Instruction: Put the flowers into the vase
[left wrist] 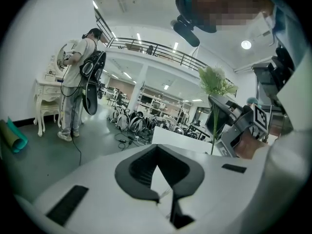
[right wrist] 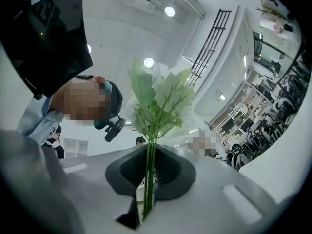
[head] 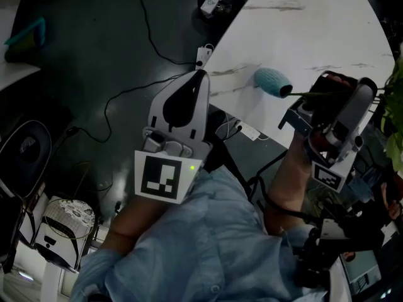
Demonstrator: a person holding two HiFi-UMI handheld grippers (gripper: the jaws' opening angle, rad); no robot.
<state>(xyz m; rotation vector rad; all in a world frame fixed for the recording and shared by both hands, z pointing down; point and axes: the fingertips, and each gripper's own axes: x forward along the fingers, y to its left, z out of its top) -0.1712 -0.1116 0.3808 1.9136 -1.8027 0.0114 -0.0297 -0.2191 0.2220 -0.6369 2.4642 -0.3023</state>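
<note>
Head view, looking steeply down over a pale blue sleeve; dark floor with trailing cables across the left half, white marbled counter filling the upper right.

Centre left: left hand-held gripper, jaws drawn together with nothing between them, tip aimed toward the near edge of the counter. Idle by the look of it.

Just right of centre, on the counter: a small teal fuzzy oval, touching the bare end of a thin green stem. Cannot tell whether a flower head, a small vase or something else.

Further right: right hand-held gripper, jaws clamped on the stems of the flowers. In the right gripper view, stems running straight up between the pads, pale green leaves and whitish blooms fanning out at upper centre. In the head view, only a fringe of leaves at the far right edge.

No certain vase in any view.

Judged step: flowers picked up and in carry, not yet placed. Next move likely calling for finding the vase mouth, tipping the bunch so the stem ends point down, lining them up over the opening, lowering them in, and only then parting the jaws.
</note>
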